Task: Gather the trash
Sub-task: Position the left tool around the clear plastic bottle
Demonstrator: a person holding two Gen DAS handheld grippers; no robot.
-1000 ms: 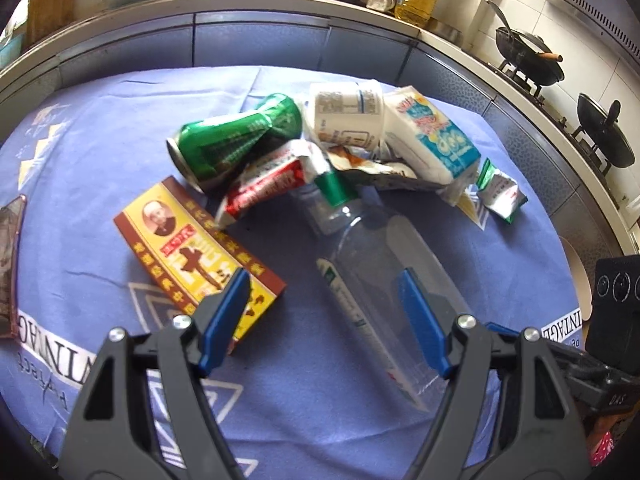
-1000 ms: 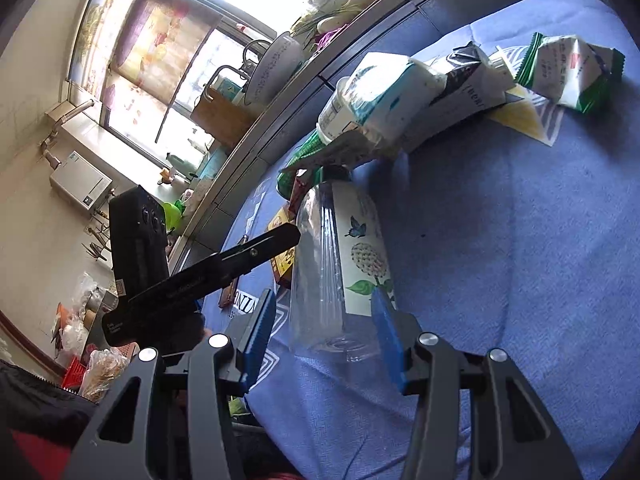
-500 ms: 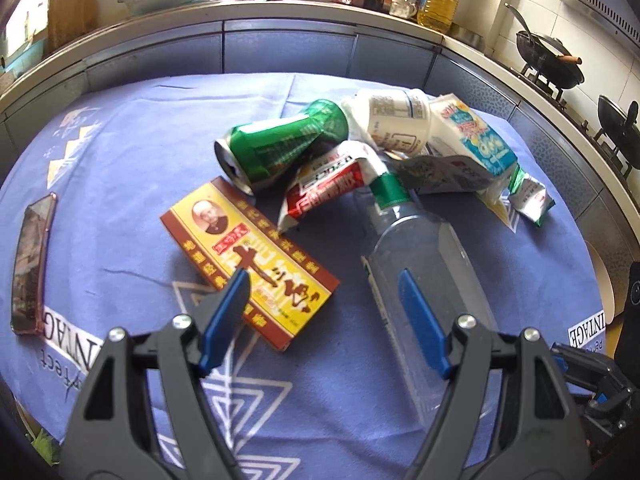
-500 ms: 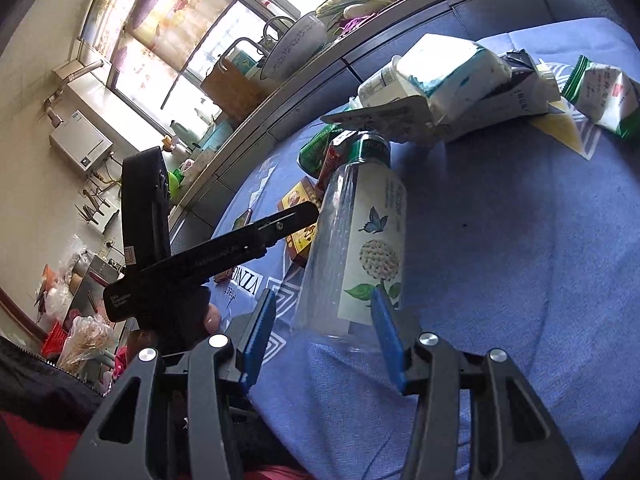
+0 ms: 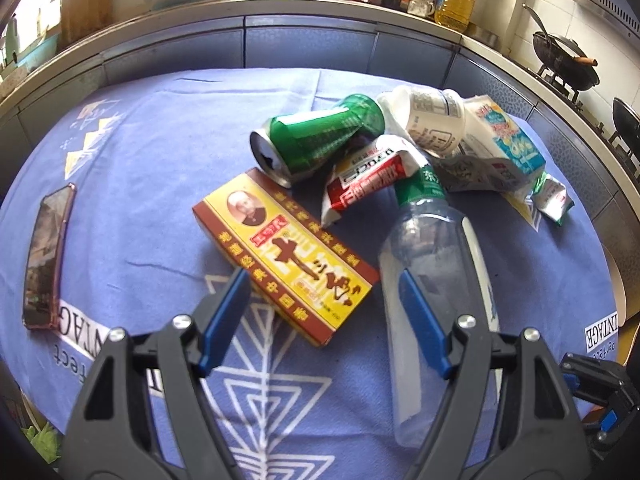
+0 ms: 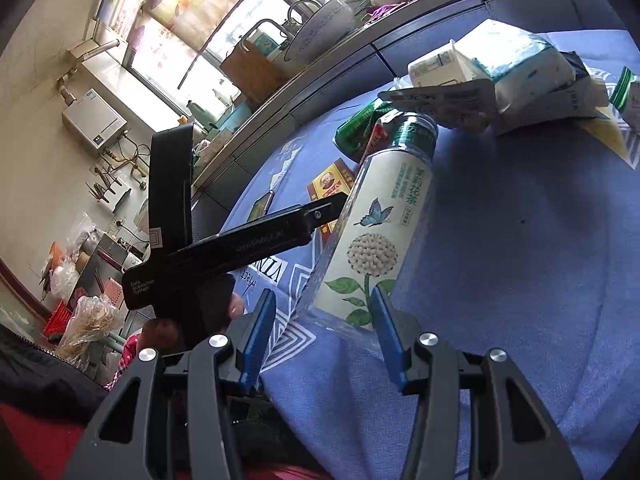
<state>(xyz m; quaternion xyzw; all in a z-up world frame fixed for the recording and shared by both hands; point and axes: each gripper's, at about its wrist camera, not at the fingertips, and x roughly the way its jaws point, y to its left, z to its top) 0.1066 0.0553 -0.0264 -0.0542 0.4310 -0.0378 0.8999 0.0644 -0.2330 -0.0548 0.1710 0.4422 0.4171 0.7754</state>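
Note:
A pile of trash lies on a blue tablecloth (image 5: 140, 184). A clear plastic bottle (image 5: 436, 276) with a green cap lies on its side; it also shows in the right wrist view (image 6: 380, 232). A yellow and red carton (image 5: 288, 252), a dented green can (image 5: 320, 140), a red and white wrapper (image 5: 372, 176), a white cup (image 5: 432, 120) and a white and blue packet (image 5: 504, 140) lie beyond. My left gripper (image 5: 324, 320) is open, above the carton's near end, its right finger beside the bottle. My right gripper (image 6: 320, 328) is open, its jaws either side of the bottle's base.
A phone (image 5: 46, 256) lies flat at the cloth's left edge. A small green and white sachet (image 5: 554, 200) lies at the right. A kitchen counter (image 5: 280, 12) with a bowl, bottles and woks runs behind the table. The left gripper's body (image 6: 224, 248) crosses the right wrist view.
The left gripper has pulled back and shifted left, from over the bottle to over the carton. The right gripper has stayed at the bottle's base, and its view has tilted.

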